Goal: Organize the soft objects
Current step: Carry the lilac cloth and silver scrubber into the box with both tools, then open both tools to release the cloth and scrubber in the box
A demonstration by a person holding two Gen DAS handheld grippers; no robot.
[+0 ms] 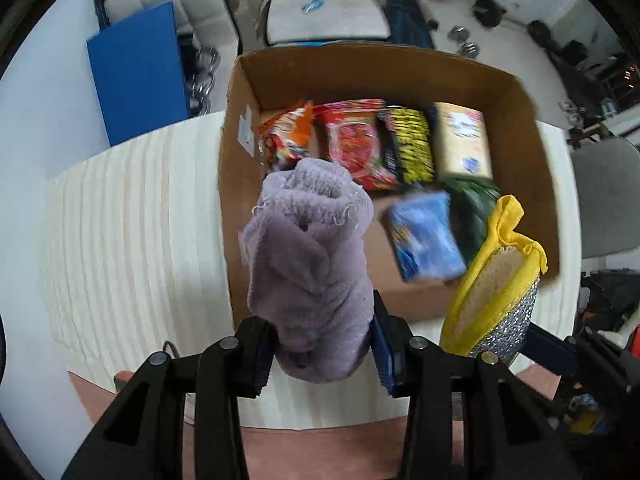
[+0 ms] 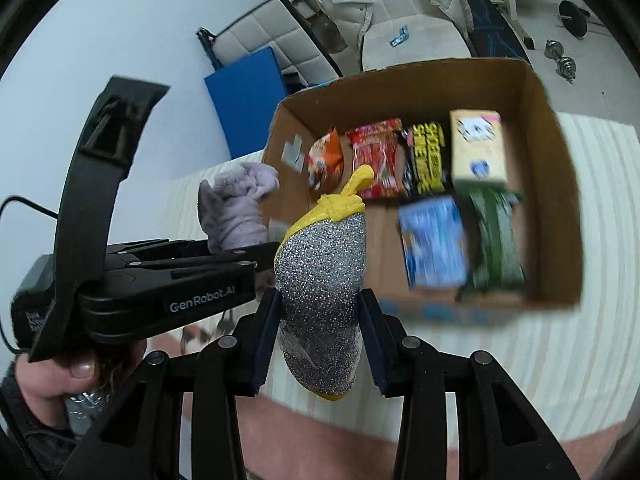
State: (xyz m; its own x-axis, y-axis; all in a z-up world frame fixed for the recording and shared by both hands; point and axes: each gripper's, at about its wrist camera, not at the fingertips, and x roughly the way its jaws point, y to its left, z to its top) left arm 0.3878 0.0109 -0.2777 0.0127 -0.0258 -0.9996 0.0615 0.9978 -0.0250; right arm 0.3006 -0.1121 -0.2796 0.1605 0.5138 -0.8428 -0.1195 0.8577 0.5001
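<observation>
My left gripper (image 1: 322, 344) is shut on a bunched lilac fluffy cloth (image 1: 308, 256), held up above the table just left of an open cardboard box (image 1: 240, 200). The cloth also shows in the right wrist view (image 2: 236, 208), with the left gripper (image 2: 256, 260) below it. My right gripper (image 2: 320, 344) is shut on a yellow-edged silver glitter scrubbing pad (image 2: 324, 272), held in front of the box (image 2: 560, 216). The pad shows in the left wrist view (image 1: 496, 288) too, at the box's near right corner.
The box holds several snack packets (image 1: 356, 144), a beige carton (image 1: 462, 140), a blue packet (image 1: 428, 236) and a green one (image 2: 496, 240). It sits on a pale striped tablecloth (image 1: 132, 240). Behind are a blue panel (image 1: 136, 68), chairs and dumbbells.
</observation>
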